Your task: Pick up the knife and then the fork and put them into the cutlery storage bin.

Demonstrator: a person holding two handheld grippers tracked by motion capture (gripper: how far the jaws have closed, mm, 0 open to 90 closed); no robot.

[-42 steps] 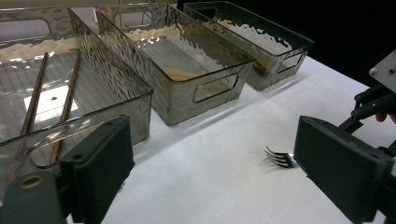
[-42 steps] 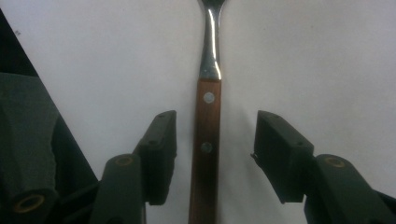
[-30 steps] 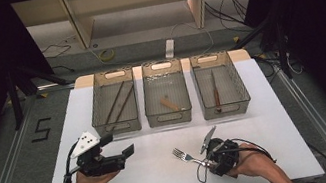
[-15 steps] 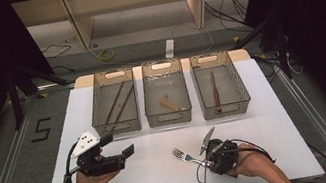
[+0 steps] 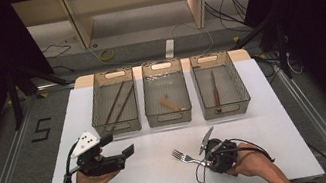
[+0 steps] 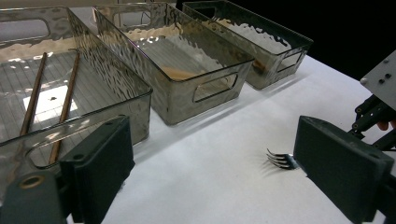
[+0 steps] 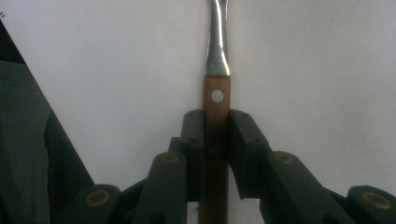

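- Firmly caught by its wooden handle, the fork (image 5: 186,156) sits between the jaws of the right gripper (image 5: 208,157); in the right gripper view both jaws press against the handle's sides, a round rivet shows on the wood, and the metal neck runs up past the jaw tips.
- From the high view the fork's tines point left, away from the right gripper, above the white table (image 5: 267,119); whether they touch the table I cannot tell.
- Left of the fork, well apart from it, the left gripper (image 5: 121,146) is held with its jaws spread wide and nothing between them; a grey three-cornered plate sits on top of it.
- Beyond the fork, three clear bins stand in a row, side by side.
- Farthest from the fork, the left bin (image 5: 119,127) holds two brown sticks (image 5: 119,101).
- Almost straight beyond the fork, the middle bin (image 5: 170,118) holds a short tan piece (image 5: 170,104).
- Off to the fork's right, the right bin (image 5: 225,109) holds a knife (image 5: 215,91) with a wooden handle.
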